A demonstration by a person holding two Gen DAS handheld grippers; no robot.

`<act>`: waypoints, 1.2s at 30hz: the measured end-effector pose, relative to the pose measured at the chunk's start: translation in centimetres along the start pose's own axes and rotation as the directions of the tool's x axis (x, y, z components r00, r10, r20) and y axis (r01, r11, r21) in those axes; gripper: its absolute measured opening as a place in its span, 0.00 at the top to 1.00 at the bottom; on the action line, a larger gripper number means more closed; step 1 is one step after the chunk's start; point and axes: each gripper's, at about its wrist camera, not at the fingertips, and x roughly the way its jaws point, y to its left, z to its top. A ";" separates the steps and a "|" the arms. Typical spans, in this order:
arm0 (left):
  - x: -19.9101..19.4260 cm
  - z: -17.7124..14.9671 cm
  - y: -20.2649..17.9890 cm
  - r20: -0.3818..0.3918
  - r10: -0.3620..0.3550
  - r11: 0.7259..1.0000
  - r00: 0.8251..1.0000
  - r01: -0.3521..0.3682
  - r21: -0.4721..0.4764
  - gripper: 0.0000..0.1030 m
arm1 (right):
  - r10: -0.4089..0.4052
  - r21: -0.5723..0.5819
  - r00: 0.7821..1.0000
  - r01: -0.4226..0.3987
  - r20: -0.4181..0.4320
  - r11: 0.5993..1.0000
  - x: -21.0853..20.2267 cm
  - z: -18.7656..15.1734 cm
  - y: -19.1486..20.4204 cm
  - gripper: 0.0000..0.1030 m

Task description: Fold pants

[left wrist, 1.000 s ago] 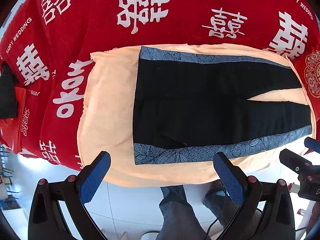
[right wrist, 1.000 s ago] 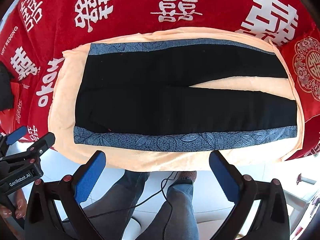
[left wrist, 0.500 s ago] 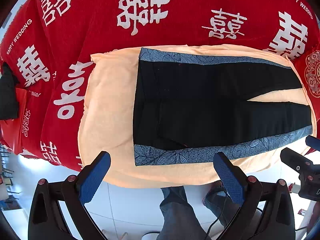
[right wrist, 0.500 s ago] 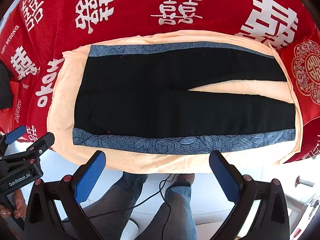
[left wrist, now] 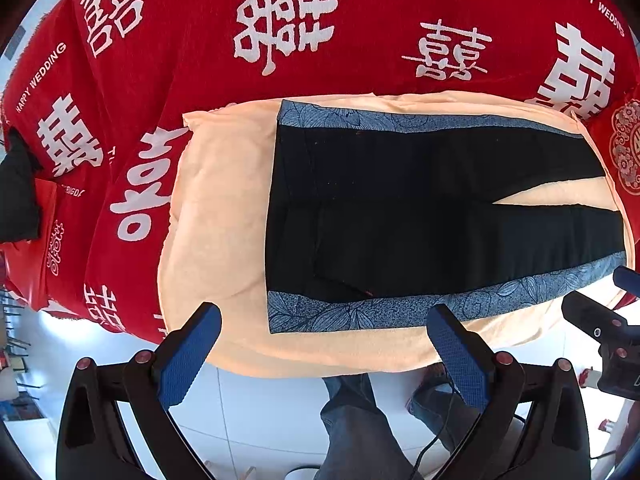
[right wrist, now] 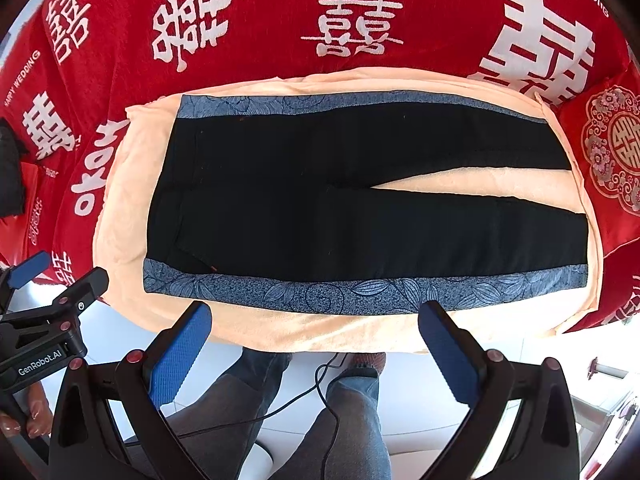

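Note:
Black pants with blue floral side stripes lie flat on a peach blanket, waist to the left, legs spread to the right. My left gripper hovers open over the near blanket edge, just below the waist-end stripe, holding nothing. My right gripper also stands open and empty, over the near edge below the middle of the near stripe. Each gripper shows at the edge of the other's view: the right gripper, the left gripper.
A red cloth with white characters covers the surface under the blanket. A red embroidered cushion lies at the right. A dark item sits far left. The person's legs and a cable are over the white floor below.
Both views have shifted slightly: the pants and blanket sit a little lower in the frames, nearer the fingertips. Both grippers stay open; the pants have not moved.

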 end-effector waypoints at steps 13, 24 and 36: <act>-1.2 -1.0 -2.1 0.005 0.029 0.999 1.000 -0.029 -0.028 0.00 | 0.022 -0.038 1.000 -0.022 0.008 0.999 -0.3 -0.1 -1.3 0.00; -3.3 -4.8 -5.6 -0.002 0.066 0.992 0.998 -0.066 -0.109 0.00 | 0.049 -0.131 0.999 -0.047 0.014 0.990 -1.6 -1.6 -4.1 0.00; -3.4 -5.6 -6.2 0.007 0.093 0.992 0.996 -0.092 -0.091 0.00 | 0.055 -0.149 0.998 -0.055 0.001 0.987 -1.2 -2.5 -4.9 0.00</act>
